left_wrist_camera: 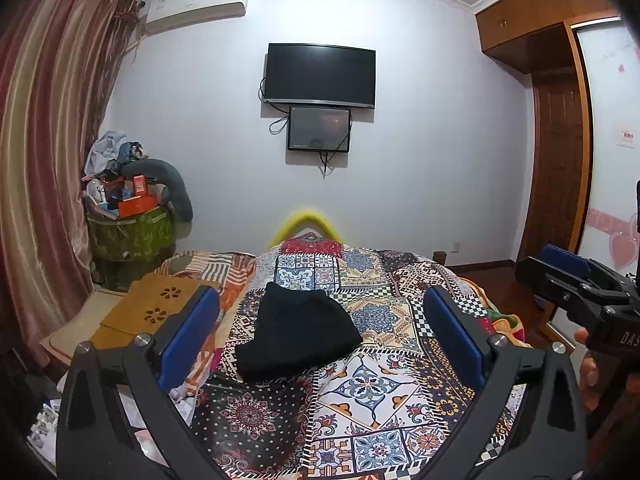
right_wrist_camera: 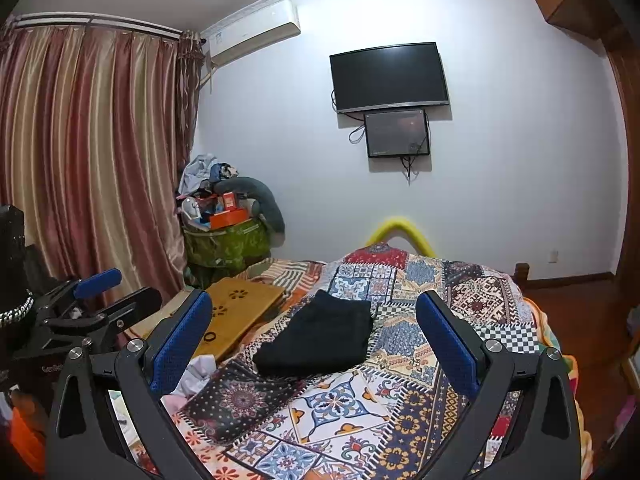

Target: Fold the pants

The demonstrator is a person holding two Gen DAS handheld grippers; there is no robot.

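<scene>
The black pants [left_wrist_camera: 298,332] lie folded into a compact rectangle on the patterned patchwork bedspread [left_wrist_camera: 376,396]; they also show in the right wrist view [right_wrist_camera: 320,334]. My left gripper [left_wrist_camera: 320,320] is open and empty, held above the bed short of the pants. My right gripper [right_wrist_camera: 314,320] is open and empty too, held back from the pants. The right gripper shows at the right edge of the left wrist view [left_wrist_camera: 576,280], and the left gripper at the left edge of the right wrist view [right_wrist_camera: 100,292]. Neither touches the pants.
A wooden lap tray [right_wrist_camera: 240,308] lies on the bed left of the pants, by a light cloth [right_wrist_camera: 196,374]. A green bin piled with clutter [right_wrist_camera: 226,236] stands in the corner by the curtains [right_wrist_camera: 92,152]. A TV [right_wrist_camera: 390,76] hangs on the far wall.
</scene>
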